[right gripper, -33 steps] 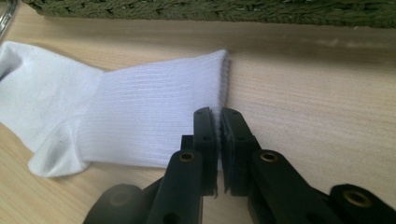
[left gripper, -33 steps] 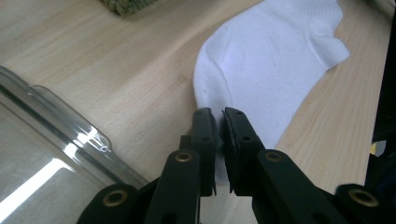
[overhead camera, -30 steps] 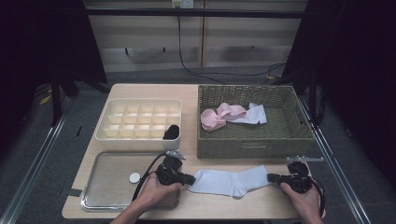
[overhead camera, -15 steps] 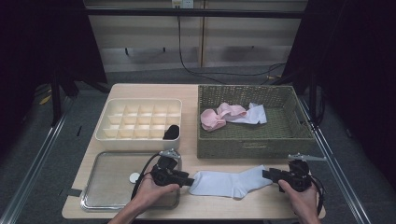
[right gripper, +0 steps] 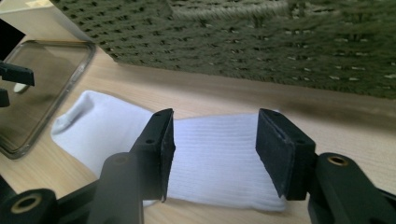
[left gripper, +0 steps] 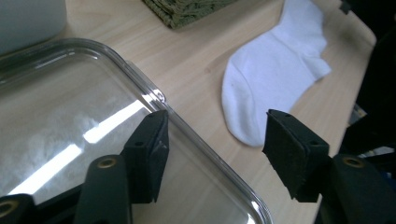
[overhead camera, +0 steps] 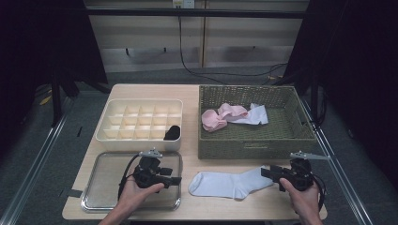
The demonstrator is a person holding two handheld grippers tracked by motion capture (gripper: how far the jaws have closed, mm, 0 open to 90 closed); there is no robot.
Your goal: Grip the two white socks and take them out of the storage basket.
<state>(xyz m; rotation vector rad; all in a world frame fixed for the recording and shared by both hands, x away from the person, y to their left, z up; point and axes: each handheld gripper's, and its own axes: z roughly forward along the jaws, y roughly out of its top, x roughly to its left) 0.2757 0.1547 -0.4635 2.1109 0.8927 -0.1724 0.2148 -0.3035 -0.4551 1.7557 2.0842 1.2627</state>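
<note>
A white sock (overhead camera: 232,183) lies flat on the table's front part, toe to the left. My left gripper (overhead camera: 177,181) hovers over the right edge of the clear tray (overhead camera: 108,185), a short way left of the toe. Its jaws have just been opening and hold nothing. In the left gripper view the gripper (left gripper: 215,135) stands open above the tray rim (left gripper: 154,95), with the sock (left gripper: 275,70) beyond. My right gripper (overhead camera: 264,172) is at the cuff end. Its jaws have also just been opening. In the right gripper view the gripper (right gripper: 212,135) is open, and the sock (right gripper: 107,126) lies under it, untouched by the pads.
A woven basket (overhead camera: 256,143) at the back right holds a pink sock (overhead camera: 218,117) and a white sock (overhead camera: 253,115). A cream divider box (overhead camera: 141,138) at the back left has a black item (overhead camera: 172,132) in one front compartment.
Both grippers have opened and let go of the sock's ends. The left one has drawn back to the left over the tray. The right one has lifted slightly. The sock now lies free.
</note>
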